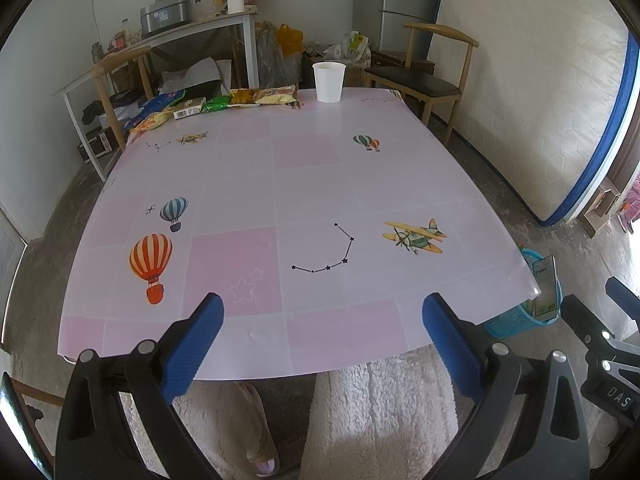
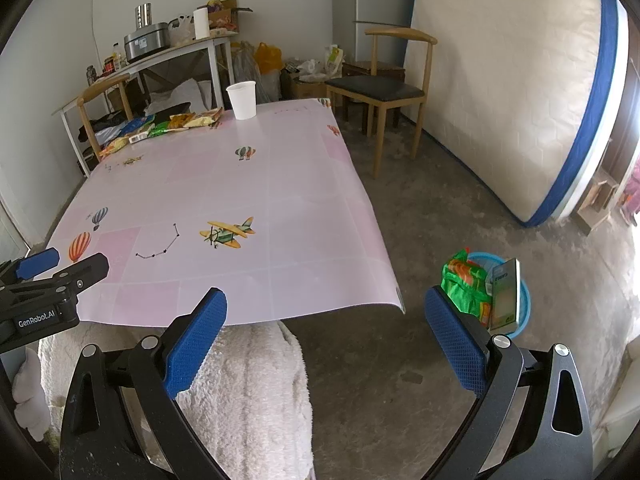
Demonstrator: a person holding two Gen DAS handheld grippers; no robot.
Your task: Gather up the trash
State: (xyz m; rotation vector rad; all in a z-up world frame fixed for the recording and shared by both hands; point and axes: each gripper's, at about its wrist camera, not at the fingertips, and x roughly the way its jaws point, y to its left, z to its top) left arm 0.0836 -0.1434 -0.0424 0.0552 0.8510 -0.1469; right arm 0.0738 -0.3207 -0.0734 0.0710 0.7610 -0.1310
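Both grippers — left [image 1: 322, 334], right [image 2: 326, 332] — gape empty; snack wrappers [image 1: 224, 105] and paper cup [image 1: 329, 81] sit far across table [image 1: 280, 184], basket [image 2: 524, 300] on floor.

I count one white paper cup [image 1: 329, 81] standing at the far edge of the surface [image 1: 304, 184]. Beside it runs a row of snack packets [image 1: 224, 103]; I make out about six, though they overlap at the far left and the count there is unsure. On the floor sits one blue basket [image 2: 522, 300], and in it I see two things: one green packet [image 2: 466, 284] and one tall carton [image 2: 505, 296]. Two wooden chairs are in view, one [image 1: 430, 76] at the far right corner and one [image 1: 120, 80] behind the far left corner. I hold two hand-held grippers, the left hand-held gripper [image 1: 322, 320] and the right hand-held gripper [image 2: 326, 320], each with two blue pads spread wide apart and nothing between them.
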